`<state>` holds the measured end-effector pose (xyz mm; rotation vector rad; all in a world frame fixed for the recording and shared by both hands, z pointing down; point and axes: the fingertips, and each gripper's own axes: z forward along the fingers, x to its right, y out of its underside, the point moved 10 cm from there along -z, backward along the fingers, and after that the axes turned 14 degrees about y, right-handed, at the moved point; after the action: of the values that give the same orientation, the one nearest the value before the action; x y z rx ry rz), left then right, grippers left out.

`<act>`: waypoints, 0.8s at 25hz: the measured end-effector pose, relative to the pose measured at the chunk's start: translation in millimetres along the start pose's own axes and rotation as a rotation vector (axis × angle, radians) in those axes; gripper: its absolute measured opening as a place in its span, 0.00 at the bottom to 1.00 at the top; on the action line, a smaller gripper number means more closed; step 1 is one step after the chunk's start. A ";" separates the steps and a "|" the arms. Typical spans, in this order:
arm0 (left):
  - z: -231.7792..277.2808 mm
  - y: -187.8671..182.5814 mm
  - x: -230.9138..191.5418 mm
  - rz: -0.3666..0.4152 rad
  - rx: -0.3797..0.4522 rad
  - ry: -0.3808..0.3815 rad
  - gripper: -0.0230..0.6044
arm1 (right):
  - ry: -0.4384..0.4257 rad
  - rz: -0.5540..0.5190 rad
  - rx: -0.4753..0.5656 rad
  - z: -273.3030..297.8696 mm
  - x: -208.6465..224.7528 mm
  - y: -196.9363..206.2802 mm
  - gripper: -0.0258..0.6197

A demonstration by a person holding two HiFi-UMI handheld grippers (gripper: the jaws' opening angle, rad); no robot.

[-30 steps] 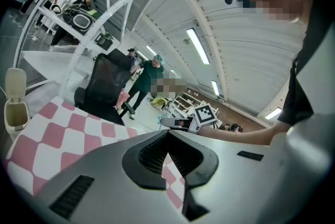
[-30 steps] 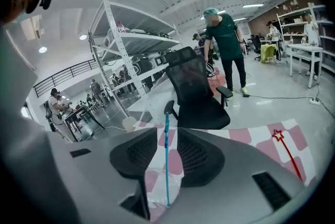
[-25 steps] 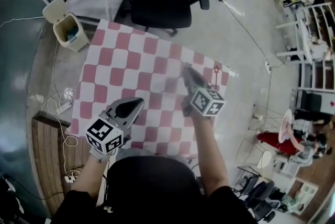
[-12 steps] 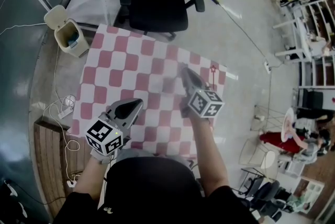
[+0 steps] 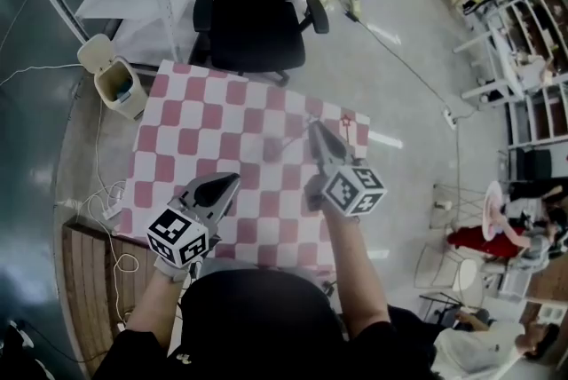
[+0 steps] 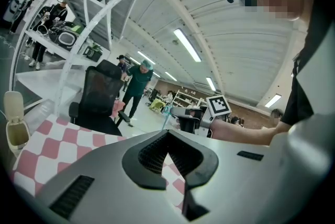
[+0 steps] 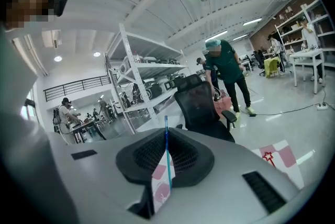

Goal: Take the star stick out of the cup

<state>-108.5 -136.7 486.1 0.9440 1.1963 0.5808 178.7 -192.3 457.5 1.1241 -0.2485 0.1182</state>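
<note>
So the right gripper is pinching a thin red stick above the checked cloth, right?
Not red. The right gripper view shows the right gripper pinching a thin blue stick above the checked cloth.

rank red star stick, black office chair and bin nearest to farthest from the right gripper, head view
1. red star stick, just right of the right gripper
2. black office chair, ahead, slightly left
3. bin, far left
</note>
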 end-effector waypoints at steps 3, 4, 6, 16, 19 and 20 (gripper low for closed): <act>7.6 -6.5 16.1 0.028 0.000 0.005 0.10 | -0.020 0.013 0.051 -29.4 6.0 -15.8 0.08; 10.3 -9.0 21.9 0.037 0.001 0.007 0.10 | -0.026 0.015 0.067 -40.3 8.4 -21.0 0.08; 15.7 -14.0 33.8 0.054 0.002 0.012 0.10 | -0.036 0.019 0.097 -62.7 13.3 -30.3 0.08; 33.8 -36.8 85.3 0.133 -0.004 0.048 0.10 | -0.063 -0.001 0.205 -167.7 37.4 -56.3 0.08; 34.6 -41.5 96.0 0.151 -0.008 0.058 0.10 | -0.063 0.004 0.215 -192.3 42.4 -51.9 0.08; 34.2 -43.2 99.9 0.155 -0.008 0.060 0.10 | -0.062 0.007 0.217 -200.5 43.7 -49.6 0.08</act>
<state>-50.5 -88.6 400.4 1.0245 1.1804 0.7412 259.2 -34.0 343.4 1.3438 -0.2996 0.1188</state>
